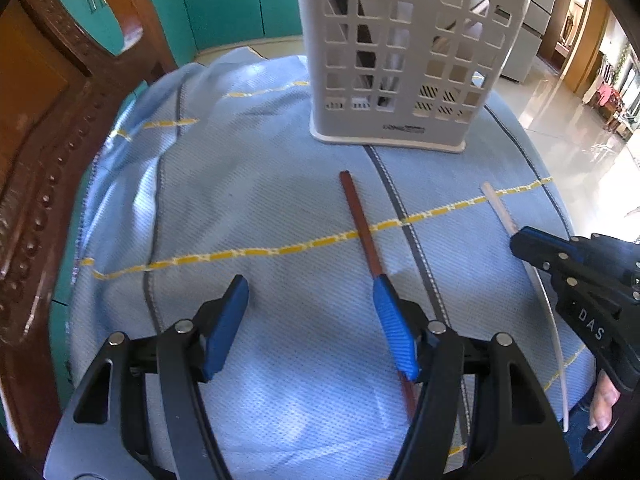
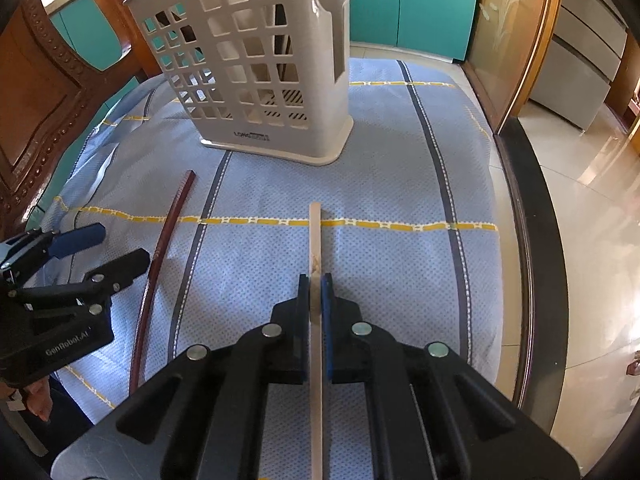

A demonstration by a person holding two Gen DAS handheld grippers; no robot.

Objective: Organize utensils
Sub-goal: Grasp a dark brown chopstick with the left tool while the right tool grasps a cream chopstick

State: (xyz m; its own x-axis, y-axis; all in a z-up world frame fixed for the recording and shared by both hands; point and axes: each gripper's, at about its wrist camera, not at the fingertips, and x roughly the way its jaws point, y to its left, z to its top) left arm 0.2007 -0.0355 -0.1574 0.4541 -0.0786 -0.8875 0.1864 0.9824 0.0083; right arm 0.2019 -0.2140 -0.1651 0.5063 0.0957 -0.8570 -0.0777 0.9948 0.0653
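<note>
Chopsticks, two of them, are laid out on the blue checked cloth (image 2: 380,184) in front of the white slotted utensil holder (image 2: 256,64). The pale chopstick (image 2: 315,236) is seen dead centre in the right wrist view, running up from the bottom edge, and it's pinched tight between the blue pads of the right gripper (image 2: 316,292), jaws fully closed on it. The dark red chopstick (image 1: 362,224) is lying flat in the middle of the left wrist view, pointing up toward the holder. The left gripper (image 1: 310,292) is held roughly halfway open over the cloth with nothing gripped; its right-hand pad sits right over the red stick's lower part. A carved wooden chair (image 1: 48,128) is visible at the left of both frames.
</note>
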